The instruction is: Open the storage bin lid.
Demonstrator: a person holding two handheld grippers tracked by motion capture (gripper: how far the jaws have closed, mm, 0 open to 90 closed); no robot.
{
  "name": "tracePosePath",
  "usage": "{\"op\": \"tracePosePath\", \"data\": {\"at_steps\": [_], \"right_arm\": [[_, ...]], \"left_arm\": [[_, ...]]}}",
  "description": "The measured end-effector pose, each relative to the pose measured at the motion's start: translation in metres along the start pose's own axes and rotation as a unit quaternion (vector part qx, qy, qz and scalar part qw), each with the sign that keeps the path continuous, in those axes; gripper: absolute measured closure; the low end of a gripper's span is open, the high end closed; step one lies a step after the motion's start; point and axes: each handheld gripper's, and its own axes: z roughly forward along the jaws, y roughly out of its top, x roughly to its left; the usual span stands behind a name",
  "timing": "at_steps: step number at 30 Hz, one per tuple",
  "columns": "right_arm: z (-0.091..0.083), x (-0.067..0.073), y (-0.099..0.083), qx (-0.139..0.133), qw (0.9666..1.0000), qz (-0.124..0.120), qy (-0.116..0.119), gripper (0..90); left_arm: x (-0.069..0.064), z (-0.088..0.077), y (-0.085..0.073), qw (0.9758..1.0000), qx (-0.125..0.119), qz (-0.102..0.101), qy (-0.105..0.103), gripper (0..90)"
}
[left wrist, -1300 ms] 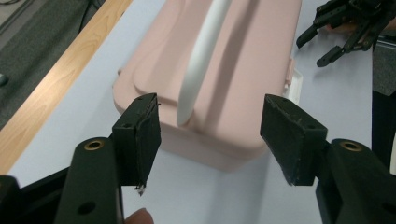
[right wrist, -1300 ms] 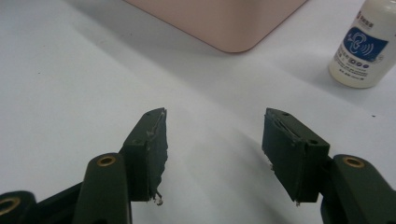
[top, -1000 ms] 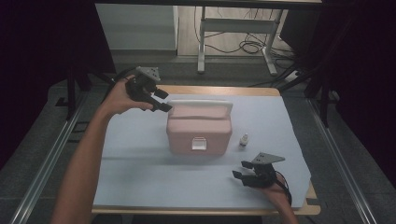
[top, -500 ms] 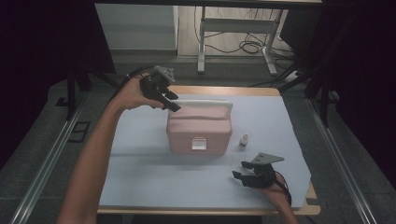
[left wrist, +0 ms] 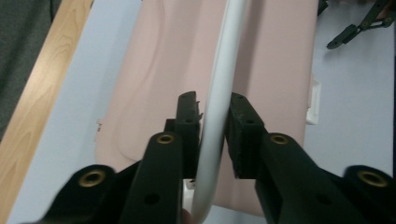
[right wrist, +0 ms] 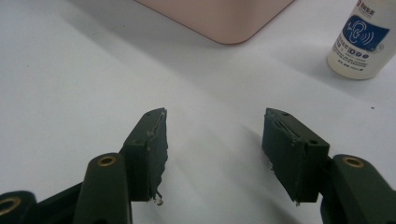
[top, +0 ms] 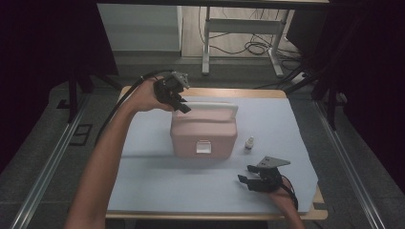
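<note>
A pink box (top: 203,131) with a white carrying handle (top: 215,106) sits mid-table on the pale blue mat (top: 277,119). My left gripper (top: 184,107) reaches over the box's back left corner. In the left gripper view its jaws (left wrist: 214,116) have just been closing, and the pads now lie against both sides of the handle (left wrist: 219,84), above the pink lid (left wrist: 154,93). My right gripper (top: 246,181) rests low near the front right of the mat, open with nothing between its fingers (right wrist: 215,140). A corner of the box (right wrist: 219,18) lies ahead of it.
A small white dropper bottle (top: 249,143) stands upright just right of the box, ahead and right of the right gripper (right wrist: 359,42). A white latch (top: 204,147) is on the box front. The wooden table edge (top: 215,91) runs behind the mat.
My left hand has moved right from the table's back left to the box, and its jaws have closed around the white handle. The right gripper has stayed put.
</note>
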Motion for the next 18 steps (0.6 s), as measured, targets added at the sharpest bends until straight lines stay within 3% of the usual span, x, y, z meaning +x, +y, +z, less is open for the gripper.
{"op": "tracePosePath", "data": {"at_steps": [7, 18], "right_arm": [[0.001, 0.001, 0.000, 0.000, 1.0000, 0.000, 0.000, 40.7], [-0.001, 0.000, 0.002, -0.003, 1.0000, 0.001, -0.003, 41.7]], "left_arm": [[0.001, 0.000, 0.005, 0.9998, 0.011, 0.017, -0.003, 78.8], [0.011, -0.004, 0.008, 0.9996, 0.008, 0.020, -0.016, 78.8]]}}
